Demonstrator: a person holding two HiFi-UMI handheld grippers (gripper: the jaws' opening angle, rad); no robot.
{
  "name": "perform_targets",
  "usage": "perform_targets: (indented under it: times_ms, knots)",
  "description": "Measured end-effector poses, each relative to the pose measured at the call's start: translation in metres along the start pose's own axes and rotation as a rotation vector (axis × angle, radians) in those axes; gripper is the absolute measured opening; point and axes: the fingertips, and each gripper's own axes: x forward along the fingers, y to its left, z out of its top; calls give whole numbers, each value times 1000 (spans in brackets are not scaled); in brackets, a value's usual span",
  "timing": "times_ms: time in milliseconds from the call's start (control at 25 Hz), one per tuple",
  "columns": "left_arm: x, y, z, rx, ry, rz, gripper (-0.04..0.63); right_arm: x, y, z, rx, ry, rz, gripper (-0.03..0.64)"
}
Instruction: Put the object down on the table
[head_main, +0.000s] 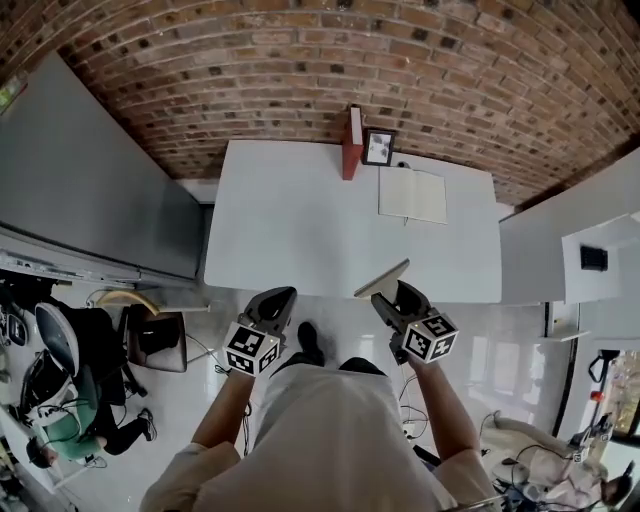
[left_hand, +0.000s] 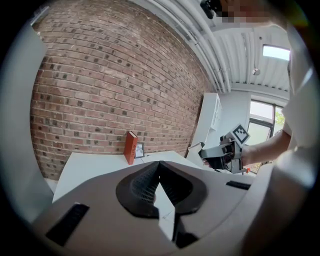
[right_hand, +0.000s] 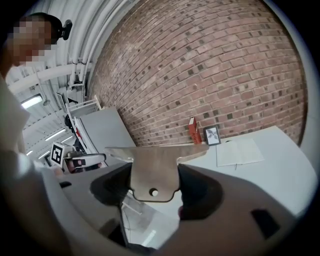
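Fingers (right_hand: 200, 192) of my right gripper (head_main: 397, 300) are clamped on the stem of a flat T-shaped metal plate (right_hand: 154, 167) (small hole near its lower end). They hold it tilted in the air at the near edge of the white surface (head_main: 300, 220). My left gripper (left_hand: 159, 167) has its fingers pressed together on nothing. A red book (head_main: 352, 145), picture frame (head_main: 379, 147) and open notebook (head_main: 412, 194) sit along the far side.

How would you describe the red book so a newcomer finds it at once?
Find the white table against the brick wall. At its far edge a red book stands upright, beside a small framed picture; nothing else there is red.
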Motion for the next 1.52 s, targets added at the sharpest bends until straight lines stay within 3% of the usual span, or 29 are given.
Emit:
perform_targets:
  times_ms: [680, 920, 1520]
  knots:
    - [8, 104, -21, -123, 30, 129, -6, 166, -23, 4, -29, 179, 33, 286]
    - [28, 134, -19, -172, 23, 199, -6, 230, -44, -5, -79, 274, 50, 285]
    - [93, 188, -41, -278, 59, 289, -6, 380, -111, -47, -221, 487, 27, 285]
